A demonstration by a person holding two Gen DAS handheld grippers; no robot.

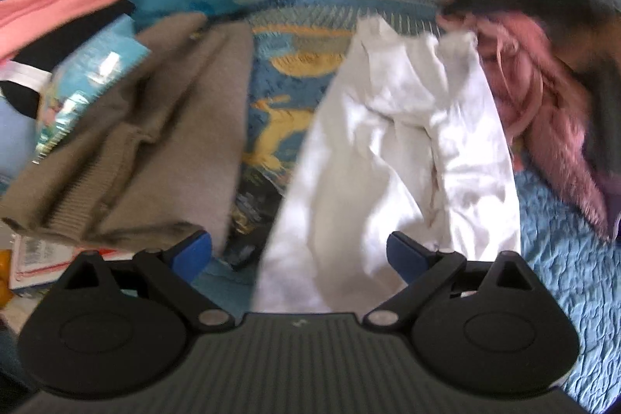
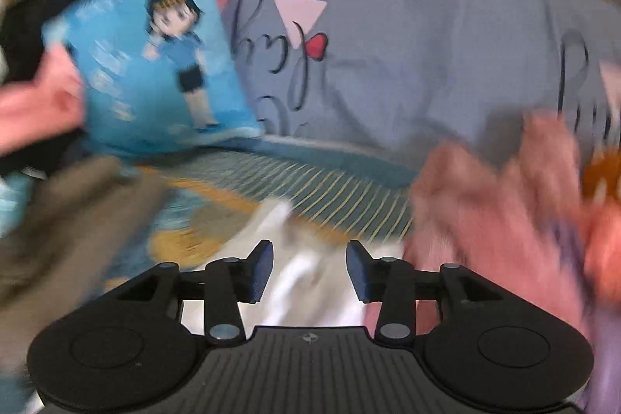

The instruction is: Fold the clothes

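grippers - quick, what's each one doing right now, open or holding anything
Left claw: open, holding nothing, white garment just ahead.
Right claw: open, holding nothing, over the white garment; view is blurred.

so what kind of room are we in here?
Probably a bedroom: clothes lie on a blue quilted bedspread, with a grey-blue pillow and a blue cartoon cushion behind, and a white garment spread in front.
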